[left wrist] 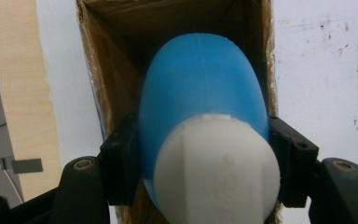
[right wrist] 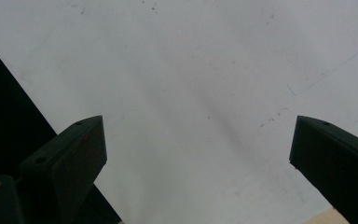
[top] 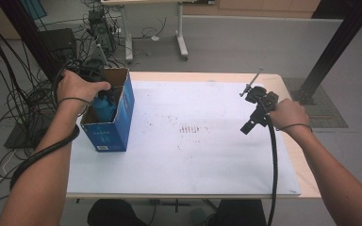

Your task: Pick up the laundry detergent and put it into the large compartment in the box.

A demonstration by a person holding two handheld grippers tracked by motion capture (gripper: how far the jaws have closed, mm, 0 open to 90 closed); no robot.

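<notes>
The blue bottle point(left wrist: 200, 88), clamped just below its white cap point(left wrist: 216, 170) by the left gripper point(left wrist: 205, 158), should be kept centred and upright between the walls of the open cardboard box point(top: 122, 106), while the right gripper point(right wrist: 198, 154) is held wide open and empty over the table point(right wrist: 191, 60).

The desk point(top: 306, 179) is a pale wooden top, and a large white sheet point(top: 193, 160) covers nearly all of it, leaving bare wood showing as a strip along the sheet's right edge and a thinner one along its far edge. A blue cardboard box point(top: 118, 125) stands upright on the sheet at its left edge, toward the far side, its top open. Right of the box, near the middle of the sheet, lies a patch of small dark marks point(top: 191, 129), possibly stains or pen strokes; more specks scatter around it.
</notes>
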